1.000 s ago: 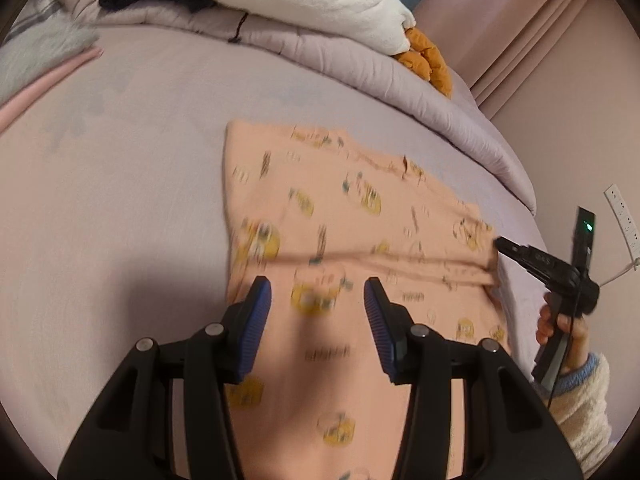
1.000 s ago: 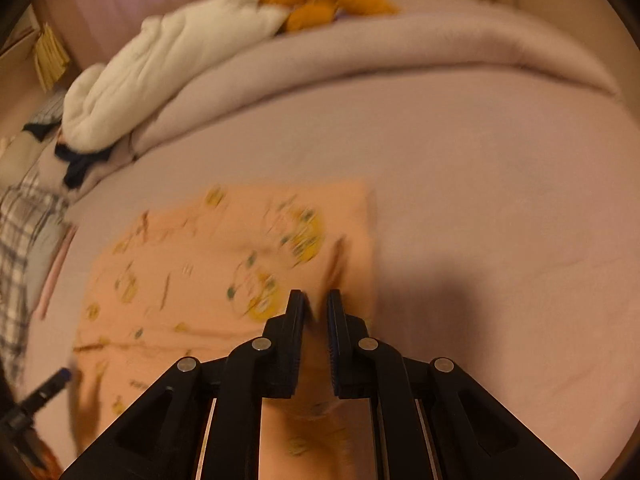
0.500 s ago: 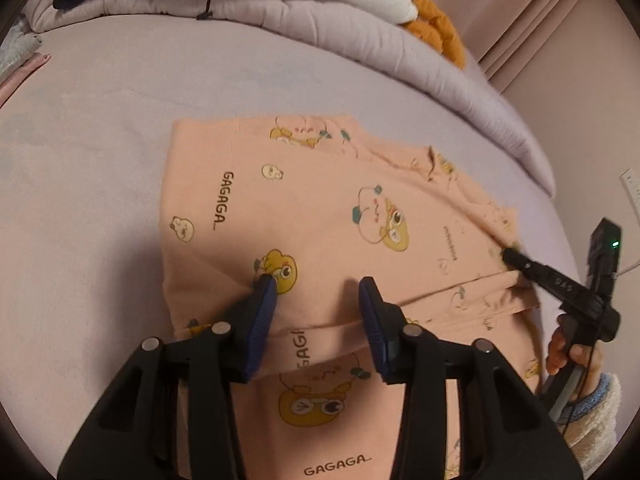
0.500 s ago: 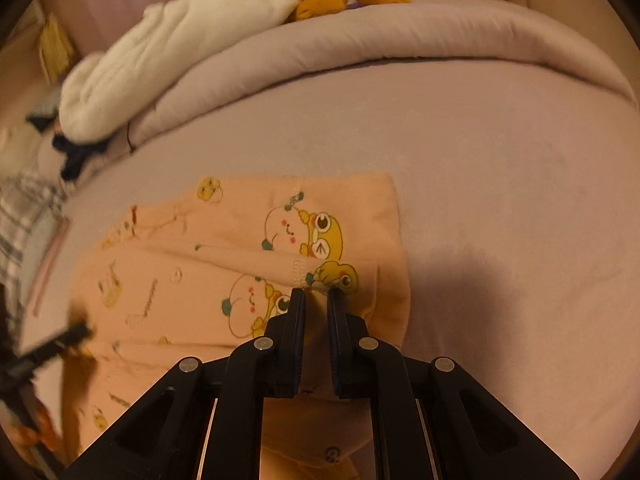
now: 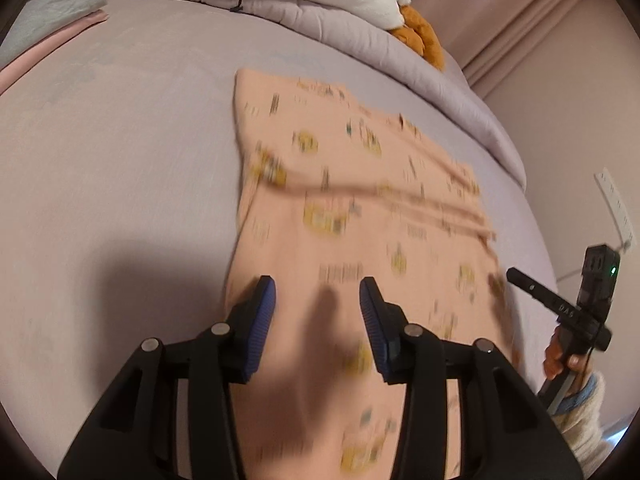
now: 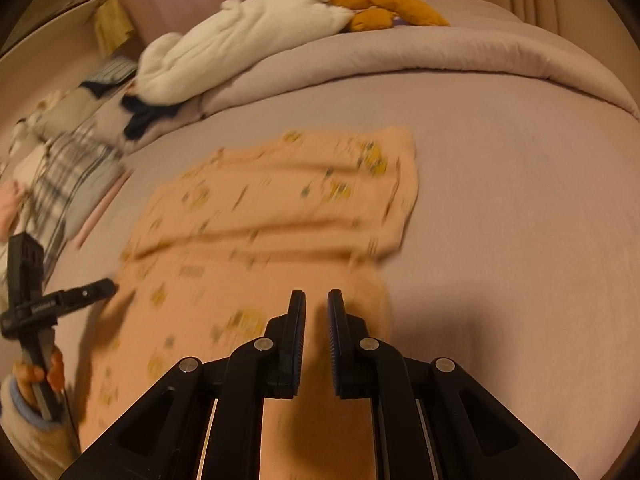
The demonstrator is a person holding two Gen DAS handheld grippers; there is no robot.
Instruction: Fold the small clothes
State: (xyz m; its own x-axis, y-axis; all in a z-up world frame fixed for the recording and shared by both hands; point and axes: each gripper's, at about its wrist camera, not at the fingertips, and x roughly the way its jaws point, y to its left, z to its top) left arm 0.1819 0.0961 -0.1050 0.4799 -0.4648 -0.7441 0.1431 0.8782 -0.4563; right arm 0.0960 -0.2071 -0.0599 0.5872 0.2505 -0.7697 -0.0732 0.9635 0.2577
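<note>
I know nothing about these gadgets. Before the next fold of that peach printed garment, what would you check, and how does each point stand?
1. Peach garment lies on the bed sheet: ok.
2. One fold already laid across it: ok.
3. Left gripper open, nothing between its fingers: ok.
4. Right gripper free of cloth: ok; it is nearly shut, so it must open.
5. Folded edges lined up: cannot tell, picture blurred.
</note>
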